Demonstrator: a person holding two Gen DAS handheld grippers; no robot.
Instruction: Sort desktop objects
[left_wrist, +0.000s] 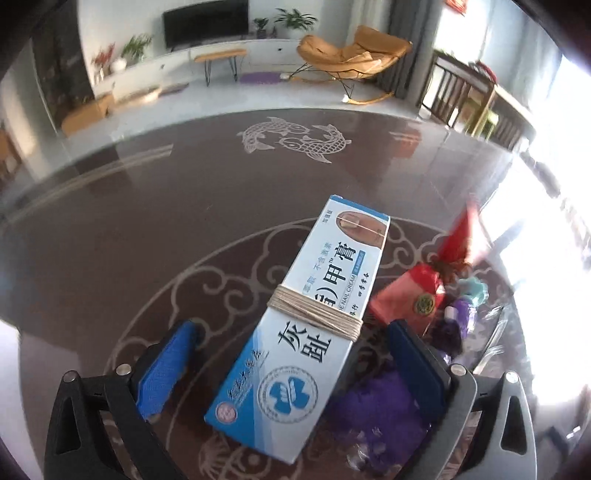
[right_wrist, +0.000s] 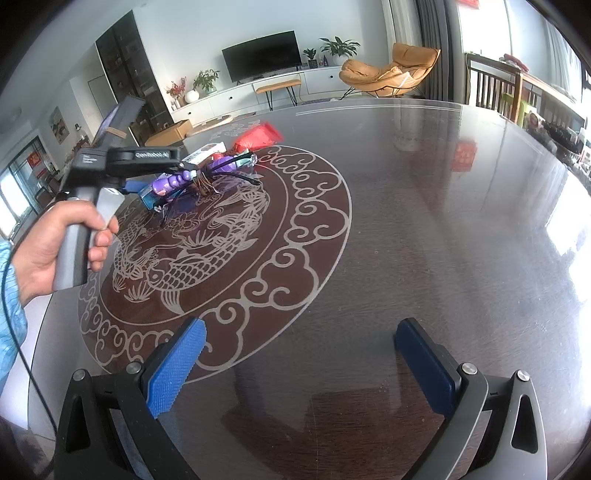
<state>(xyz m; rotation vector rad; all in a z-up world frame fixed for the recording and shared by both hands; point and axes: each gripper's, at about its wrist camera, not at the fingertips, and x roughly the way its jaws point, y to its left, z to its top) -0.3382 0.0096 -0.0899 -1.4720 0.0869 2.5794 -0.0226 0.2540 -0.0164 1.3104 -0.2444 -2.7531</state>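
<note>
Nail cream box (left_wrist: 310, 317), string-wrapped, framed between wide-open left gripper (left_wrist: 295, 362) pads, ungripped: to be centred, clamped below the string; right gripper (right_wrist: 299, 365) open, empty.

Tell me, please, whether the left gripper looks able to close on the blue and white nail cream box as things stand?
Probably yes: the nail cream box lies between the open left gripper fingers, with nothing blocking either pad.
</note>
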